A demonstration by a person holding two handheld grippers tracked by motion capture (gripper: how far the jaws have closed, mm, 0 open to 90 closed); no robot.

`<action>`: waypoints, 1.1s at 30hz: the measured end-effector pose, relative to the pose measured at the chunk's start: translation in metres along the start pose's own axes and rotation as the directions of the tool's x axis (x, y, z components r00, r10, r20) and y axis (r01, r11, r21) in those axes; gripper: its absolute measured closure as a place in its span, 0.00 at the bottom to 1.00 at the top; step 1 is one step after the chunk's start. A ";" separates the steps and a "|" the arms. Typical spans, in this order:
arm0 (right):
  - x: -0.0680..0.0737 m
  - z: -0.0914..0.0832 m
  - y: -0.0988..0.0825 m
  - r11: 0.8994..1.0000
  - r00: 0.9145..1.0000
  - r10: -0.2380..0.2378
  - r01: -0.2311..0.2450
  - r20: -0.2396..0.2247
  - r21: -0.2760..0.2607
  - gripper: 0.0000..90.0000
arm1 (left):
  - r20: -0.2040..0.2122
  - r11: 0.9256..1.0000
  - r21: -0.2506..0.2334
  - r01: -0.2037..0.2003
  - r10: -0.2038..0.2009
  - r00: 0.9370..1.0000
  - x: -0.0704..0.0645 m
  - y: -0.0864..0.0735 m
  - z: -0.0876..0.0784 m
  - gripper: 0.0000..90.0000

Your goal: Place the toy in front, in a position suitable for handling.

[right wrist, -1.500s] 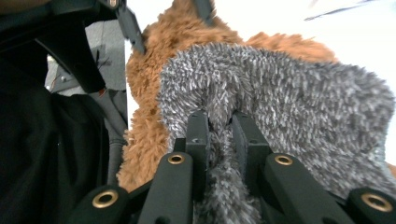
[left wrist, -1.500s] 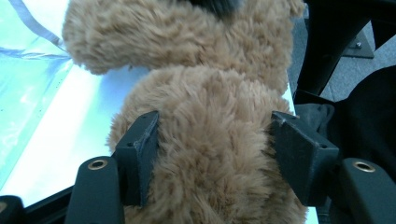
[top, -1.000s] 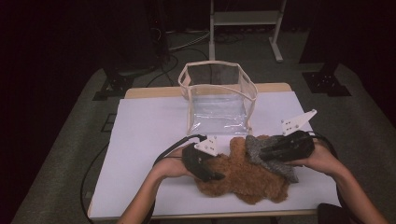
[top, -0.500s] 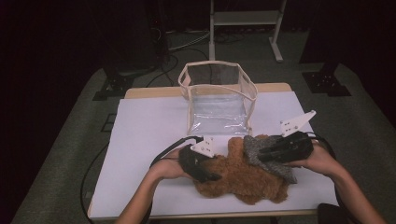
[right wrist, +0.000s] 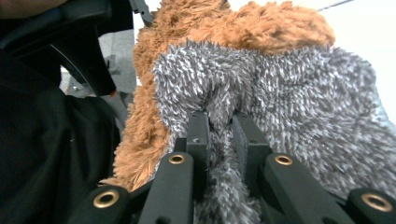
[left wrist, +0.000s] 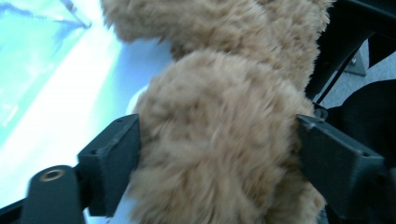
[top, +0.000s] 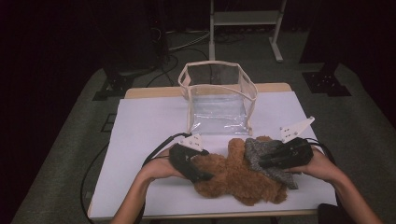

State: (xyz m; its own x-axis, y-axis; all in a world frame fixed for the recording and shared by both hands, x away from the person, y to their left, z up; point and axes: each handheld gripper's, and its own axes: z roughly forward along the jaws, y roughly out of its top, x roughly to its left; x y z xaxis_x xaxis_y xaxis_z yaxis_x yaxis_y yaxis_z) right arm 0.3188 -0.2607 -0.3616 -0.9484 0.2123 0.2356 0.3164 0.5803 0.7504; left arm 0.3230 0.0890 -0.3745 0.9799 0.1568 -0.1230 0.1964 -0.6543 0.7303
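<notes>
Low in the centre of the high view, the right tool [top: 268,161] is pinching the teddy bear's [top: 233,179] grey cloth [top: 268,156] while the left tool [top: 198,175], jaws just widening around a brown limb, is likely regripping before lifting toward the clear bag [top: 217,100].

My tongs [right wrist: 219,126] are matt black plastic; the brown toy [top: 233,179] is shaggy plush (grey cloth [top: 264,154] fuzzier), the bag [top: 217,100] glossy clear plastic.

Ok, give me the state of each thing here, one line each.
Brown plush toy: lying flat on the table.
Grey cloth: draped over the toy.
Clear bag: upright, top open.
Left gripper: jaws just opened, wide around a plush limb.
Right gripper: shut on the grey cloth.
</notes>
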 end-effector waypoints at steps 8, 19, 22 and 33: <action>0.008 0.009 -0.001 1.000 1.000 -0.014 0.014 -0.027 0.009 0.87 | 0.010 0.997 0.077 0.000 -0.001 1.000 -0.003 0.000 0.026 0.02; -0.004 0.006 0.000 0.996 0.999 0.016 -0.012 0.042 -0.085 0.86 | -0.180 0.983 0.144 -0.116 0.141 0.973 0.004 0.022 0.003 0.50; -0.007 0.013 0.008 0.996 0.999 0.008 -0.004 0.047 -0.090 0.86 | -0.215 0.981 0.155 -0.118 0.150 0.965 0.008 0.025 -0.010 0.49; 0.004 0.048 0.028 0.997 0.996 -0.072 0.071 -0.049 -0.028 0.87 | -0.081 0.990 0.029 -0.135 0.136 0.987 -0.008 0.013 -0.028 0.27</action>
State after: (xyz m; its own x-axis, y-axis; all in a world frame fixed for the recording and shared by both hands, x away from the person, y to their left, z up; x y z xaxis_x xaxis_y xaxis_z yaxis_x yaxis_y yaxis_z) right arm 0.3254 -0.2061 -0.3696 -0.9686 0.1311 0.2111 0.2478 0.5714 0.7824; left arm 0.3172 0.1001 -0.3450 0.9915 0.1257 0.0328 0.0637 -0.6905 0.7205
